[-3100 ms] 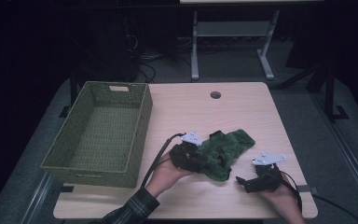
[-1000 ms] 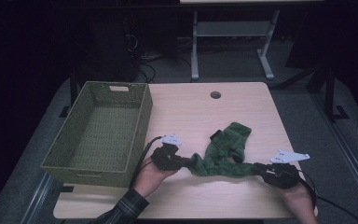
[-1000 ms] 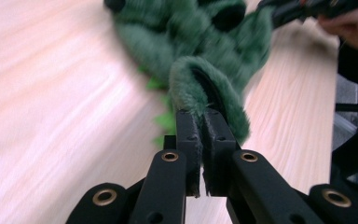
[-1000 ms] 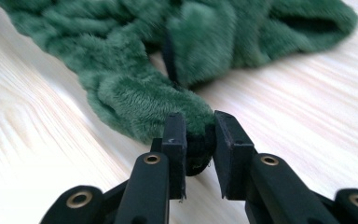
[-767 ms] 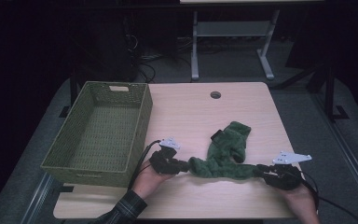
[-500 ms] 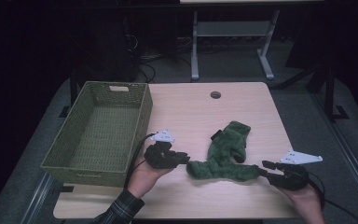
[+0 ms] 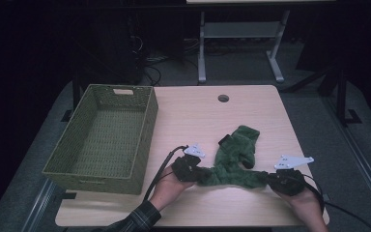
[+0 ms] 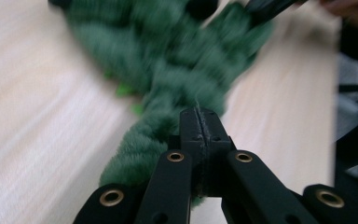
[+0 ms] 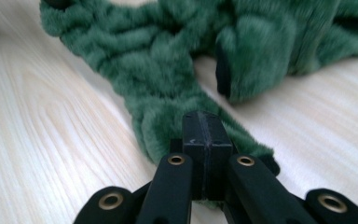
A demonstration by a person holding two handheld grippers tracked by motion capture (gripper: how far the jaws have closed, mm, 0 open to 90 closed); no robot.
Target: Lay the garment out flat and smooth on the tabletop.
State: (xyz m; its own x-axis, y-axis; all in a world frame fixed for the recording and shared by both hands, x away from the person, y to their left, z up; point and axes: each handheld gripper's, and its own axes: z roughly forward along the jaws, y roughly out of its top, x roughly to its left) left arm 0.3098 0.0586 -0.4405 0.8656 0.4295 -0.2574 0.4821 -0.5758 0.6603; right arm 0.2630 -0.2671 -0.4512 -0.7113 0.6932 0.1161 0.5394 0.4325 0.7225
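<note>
Pale wooden table (image 7: 193,116), dark room. My left gripper (image 7: 189,166) and right gripper (image 7: 284,180) pinch a green fleece garment (image 7: 234,157), stretched along the near edge. Next, probably fold it or carry it toward the basket (image 7: 104,137).

Room dark, light falling mostly on worktop (image 7: 198,116). Worktop pale wood grain, rounded corners, round cable hole (image 7: 223,98) near far edge. Grey floor (image 7: 314,111) around it. Beyond far edge, white metal table frame (image 7: 239,43) with splayed feet. Tangle of dark cables (image 7: 149,63) on floor, far left. Background black.
</note>
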